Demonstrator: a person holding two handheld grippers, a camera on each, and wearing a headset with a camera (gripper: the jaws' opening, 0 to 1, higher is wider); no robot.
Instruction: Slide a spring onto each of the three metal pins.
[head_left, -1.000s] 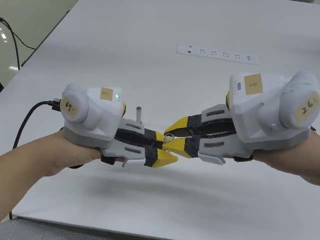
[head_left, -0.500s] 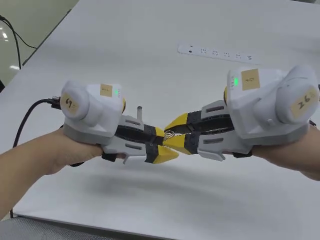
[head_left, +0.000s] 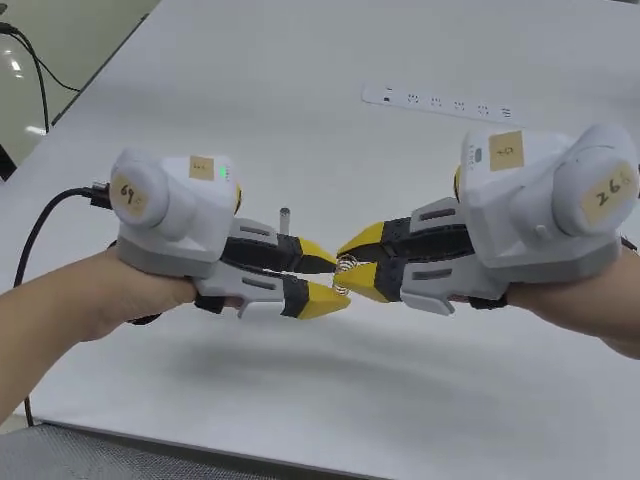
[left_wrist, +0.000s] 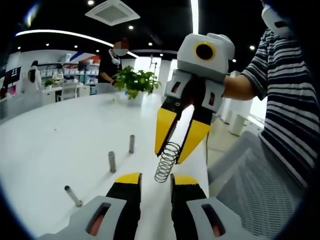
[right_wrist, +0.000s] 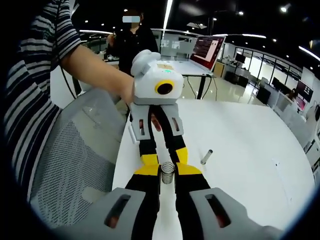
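Right gripper (head_left: 342, 268) clamps a spring (left_wrist: 167, 157), left gripper (left_wrist: 157, 179) slightly parted around its free end; handover likely, then threading onto a metal pin (left_wrist: 132, 144).

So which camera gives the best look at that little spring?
The left gripper view: the spring hangs side-on, every coil visible, held in the right tongs. The right gripper view shows it end-on; the head view, a tiny glimpse.
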